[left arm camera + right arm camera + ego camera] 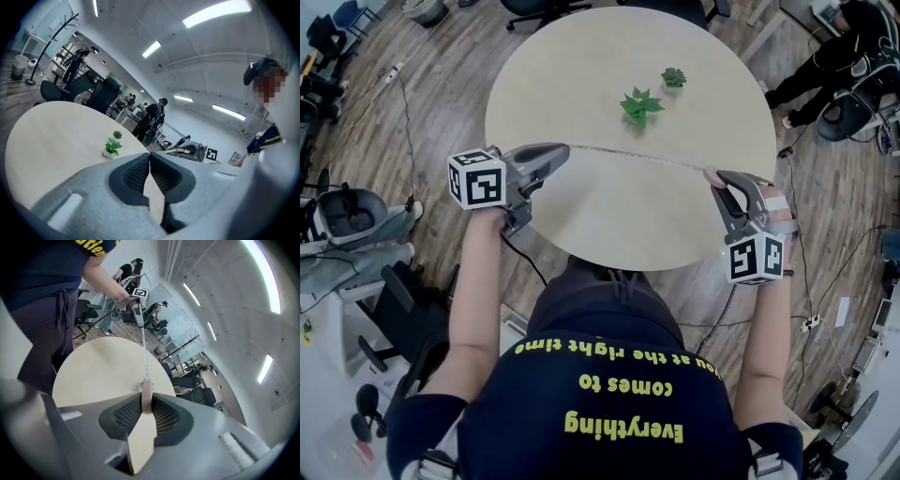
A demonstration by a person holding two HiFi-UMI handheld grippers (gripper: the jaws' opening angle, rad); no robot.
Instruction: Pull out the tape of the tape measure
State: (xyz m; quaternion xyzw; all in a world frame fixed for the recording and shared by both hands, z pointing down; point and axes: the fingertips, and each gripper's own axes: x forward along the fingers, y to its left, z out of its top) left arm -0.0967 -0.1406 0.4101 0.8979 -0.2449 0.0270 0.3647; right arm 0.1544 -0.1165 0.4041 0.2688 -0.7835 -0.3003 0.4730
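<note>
The tape [637, 157] is clenched by the fingers [133, 174] of the left gripper [563, 150], its case [146, 399] grasped by those of the right gripper [715, 177]; should the thin end slip, it would be snapped back.

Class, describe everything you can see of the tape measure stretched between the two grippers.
The tape measure has a small, flat pink case, seemingly plastic, pinched edge-on between the right gripper's jaws. Its thin pale tape is pulled out, running taut and straight across the round beige table, apparently above it, to the left gripper, whose shut jaws clamp its end. Markings are too small to read.
</note>
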